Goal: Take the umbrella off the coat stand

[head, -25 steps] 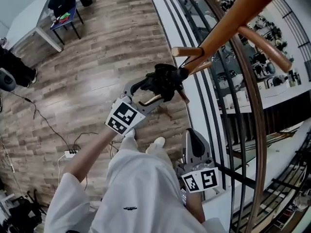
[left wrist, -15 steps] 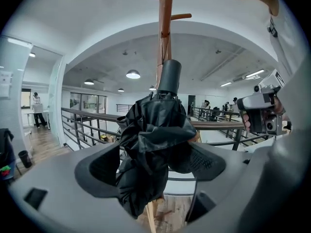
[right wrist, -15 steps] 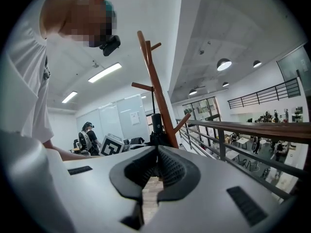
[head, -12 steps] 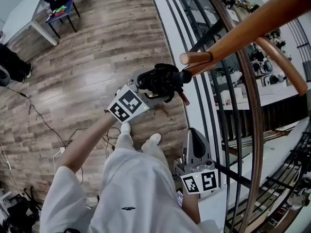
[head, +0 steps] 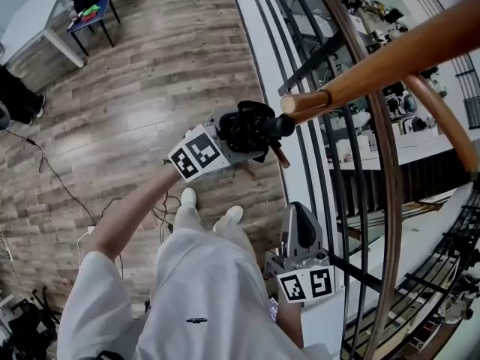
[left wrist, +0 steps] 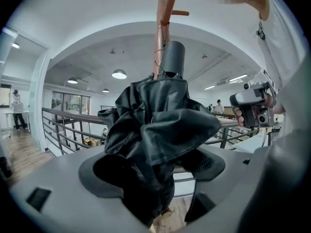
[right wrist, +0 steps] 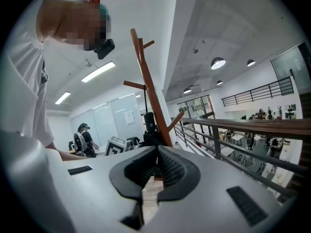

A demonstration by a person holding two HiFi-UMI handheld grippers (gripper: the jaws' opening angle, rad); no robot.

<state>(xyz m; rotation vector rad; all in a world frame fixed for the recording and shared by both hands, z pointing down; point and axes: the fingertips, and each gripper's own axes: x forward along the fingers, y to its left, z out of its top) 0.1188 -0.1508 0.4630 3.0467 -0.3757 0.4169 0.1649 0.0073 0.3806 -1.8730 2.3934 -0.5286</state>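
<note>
Coat stand [head: 390, 55] is rising beside me, and the black folded umbrella [head: 251, 130] is hanging at 1 peg [head: 304, 102], apparently not yet lifted off. My left claw [left wrist: 153, 166] has just been opening its 2 jaws and is standing wide around the bunched fabric, probably readying a grip. My right claw [right wrist: 155, 171] is idling, closed on nothing. Plank floor [head: 150, 88] and a railing [head: 392, 201] are lying below.

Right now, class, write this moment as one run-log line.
left gripper: fingers just opened, black umbrella between them, ungripped | umbrella: on coat stand | right gripper: shut, empty
</note>
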